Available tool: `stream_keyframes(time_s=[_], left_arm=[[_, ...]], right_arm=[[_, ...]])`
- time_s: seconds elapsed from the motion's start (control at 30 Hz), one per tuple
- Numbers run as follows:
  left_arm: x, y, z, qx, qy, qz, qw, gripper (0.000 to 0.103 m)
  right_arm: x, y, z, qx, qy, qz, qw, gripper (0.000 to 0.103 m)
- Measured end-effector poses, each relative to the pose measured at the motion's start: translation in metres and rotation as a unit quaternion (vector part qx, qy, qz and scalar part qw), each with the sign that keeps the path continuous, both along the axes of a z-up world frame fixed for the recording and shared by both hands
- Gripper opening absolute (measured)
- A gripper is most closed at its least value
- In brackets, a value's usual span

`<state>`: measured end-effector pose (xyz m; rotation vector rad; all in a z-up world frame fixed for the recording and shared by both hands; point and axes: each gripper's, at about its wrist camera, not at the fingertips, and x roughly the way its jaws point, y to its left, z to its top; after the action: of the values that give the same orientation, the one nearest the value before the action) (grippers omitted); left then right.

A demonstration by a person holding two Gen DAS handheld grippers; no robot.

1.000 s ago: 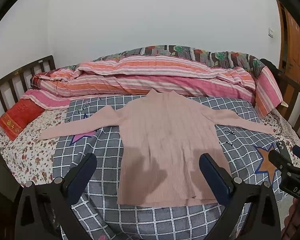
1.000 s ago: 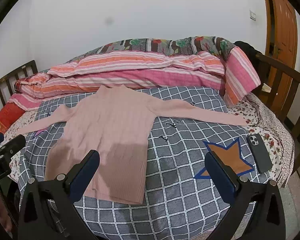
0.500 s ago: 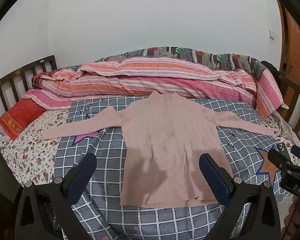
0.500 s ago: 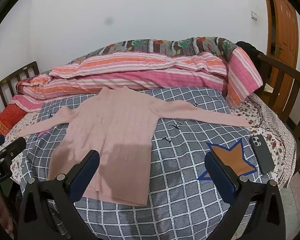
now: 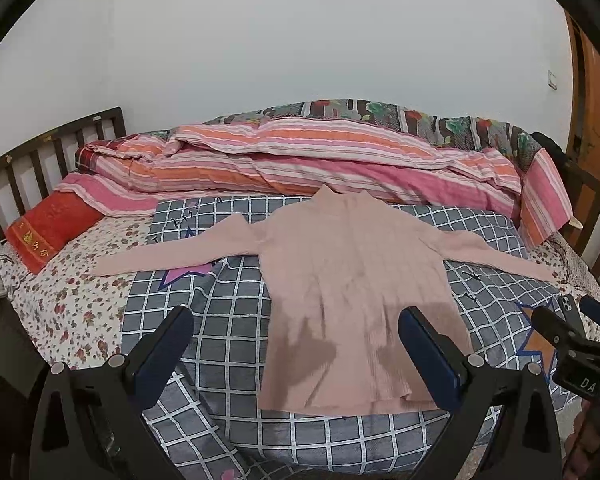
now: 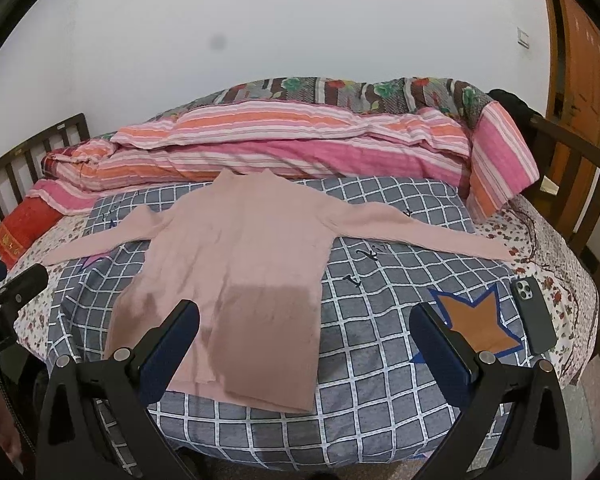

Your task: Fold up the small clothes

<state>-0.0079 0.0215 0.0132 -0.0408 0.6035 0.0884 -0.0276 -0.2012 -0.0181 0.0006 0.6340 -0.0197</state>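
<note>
A pink long-sleeved sweater [image 5: 352,276] lies flat and face up on a grey checked blanket [image 5: 220,320], both sleeves spread out sideways; it also shows in the right wrist view [image 6: 236,264]. My left gripper [image 5: 296,344] is open and empty, held above the sweater's hem at the bed's near edge. My right gripper [image 6: 306,340] is open and empty, above the hem's right side. Each gripper shows at the edge of the other's view.
A striped pink quilt [image 5: 320,160] is rolled along the wall side. A red pillow [image 5: 48,228] lies at the left by the wooden bed rail [image 5: 40,156]. A dark phone [image 6: 534,314] lies at the bed's right edge. A wooden door [image 6: 576,80] stands at right.
Both grippers have drawn back and risen a little, so the sweater sits slightly farther away in both views. The sweater itself has not moved. Both grippers stay open.
</note>
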Motion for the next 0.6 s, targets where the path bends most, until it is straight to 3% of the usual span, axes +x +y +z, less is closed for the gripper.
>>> stream_keyframes(time_s=[0.6], left_arm=[[0.003, 0.012, 0.007, 0.001, 0.003, 0.012, 0.9999, 0.103]], right_arm=[[0.003, 0.009, 0.007, 0.006, 0.001, 0.007, 1.000, 0.103]])
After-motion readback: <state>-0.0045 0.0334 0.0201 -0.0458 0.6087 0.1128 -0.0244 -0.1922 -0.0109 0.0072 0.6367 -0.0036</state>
